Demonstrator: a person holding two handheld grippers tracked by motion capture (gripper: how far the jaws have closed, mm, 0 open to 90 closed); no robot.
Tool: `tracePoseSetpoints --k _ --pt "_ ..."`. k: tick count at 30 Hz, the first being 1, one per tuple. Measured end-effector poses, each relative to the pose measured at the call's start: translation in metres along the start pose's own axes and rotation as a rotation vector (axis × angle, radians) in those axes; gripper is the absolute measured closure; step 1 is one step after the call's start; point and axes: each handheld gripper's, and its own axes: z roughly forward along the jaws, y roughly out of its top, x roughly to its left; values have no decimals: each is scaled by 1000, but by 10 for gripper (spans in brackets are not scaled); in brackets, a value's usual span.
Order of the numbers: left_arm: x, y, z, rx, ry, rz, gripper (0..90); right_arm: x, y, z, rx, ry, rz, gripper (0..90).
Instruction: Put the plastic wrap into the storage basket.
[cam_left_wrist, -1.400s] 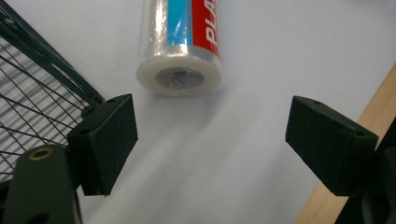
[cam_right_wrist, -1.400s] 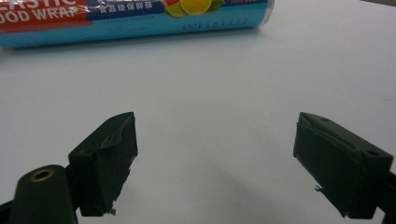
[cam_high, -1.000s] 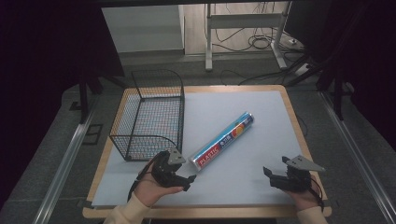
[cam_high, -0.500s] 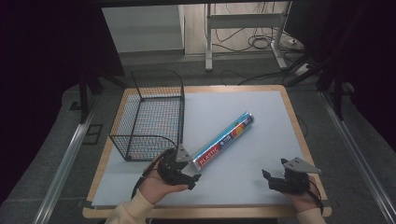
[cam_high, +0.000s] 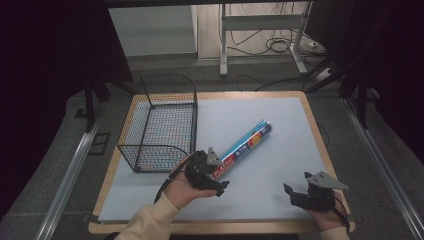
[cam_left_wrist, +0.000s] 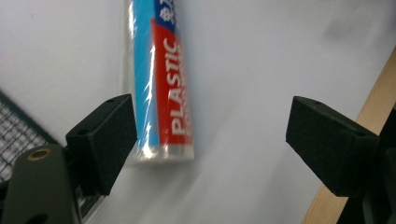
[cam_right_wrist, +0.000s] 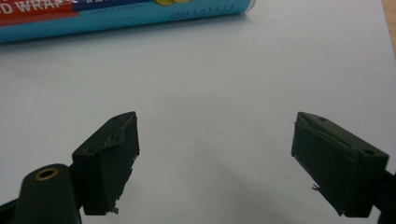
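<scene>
A long roll of plastic wrap (cam_high: 246, 144), blue with a red label, lies diagonally on the pale blue mat (cam_high: 290, 120). My left gripper (cam_high: 217, 175) is open at the roll's near end. In the left gripper view (cam_left_wrist: 212, 140), the roll (cam_left_wrist: 161, 84) has its end just inside the left pad (cam_left_wrist: 109, 135), with a wide gap to the right pad. My right gripper (cam_high: 297, 195) sits open near the front right of the mat, away from the roll. The right gripper view (cam_right_wrist: 219, 158) has bare mat between the jaws and the roll (cam_right_wrist: 116, 14) lying across the top.
A black wire basket (cam_high: 150, 80) stands at the mat's left side, just left of the roll's near end. The wooden table edge (cam_high: 320, 150) frames the mat. Beyond the table are a floor, cables and a metal stand.
My left gripper has moved right and forward, bringing its open jaws to the roll's near end. The right gripper has barely shifted. The roll lies where it was.
</scene>
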Motion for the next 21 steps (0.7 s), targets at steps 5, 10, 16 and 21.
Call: tracePoseSetpoints --k 5,10,16,21 --pt "0 12 6 1 2 -3 160 1 0 1 1 7 -10 155" --pt "1 19 10 7 10 1 160 1 1 2 -5 18 -13 154" --pt "5 28 16 15 10 -25 167 3 1 4 1 20 -23 154" --pt "8 39 27 36 9 -33 173 3 1 4 2 19 -19 154"
